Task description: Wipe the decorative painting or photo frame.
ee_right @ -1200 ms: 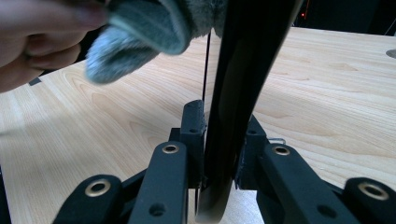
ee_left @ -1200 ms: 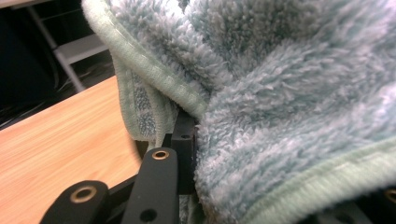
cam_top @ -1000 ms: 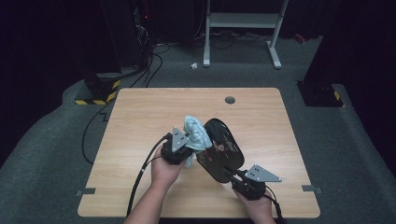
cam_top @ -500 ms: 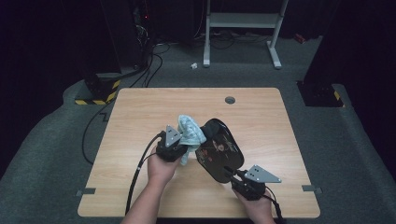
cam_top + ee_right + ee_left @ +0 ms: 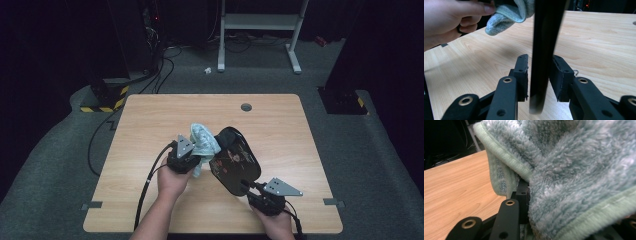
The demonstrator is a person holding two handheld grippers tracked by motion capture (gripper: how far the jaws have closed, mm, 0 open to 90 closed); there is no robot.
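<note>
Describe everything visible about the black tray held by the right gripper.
The black tray is a flat, glossy, rounded-oblong piece with a faint reddish and gold pattern on its face. The right gripper clamps its near edge, and it is held tilted up off the wooden table. In the right gripper view it appears edge-on as a thin dark slab between the jaws. The fluffy pale green cloth, held by the left gripper, presses against its far upper-left part.
</note>
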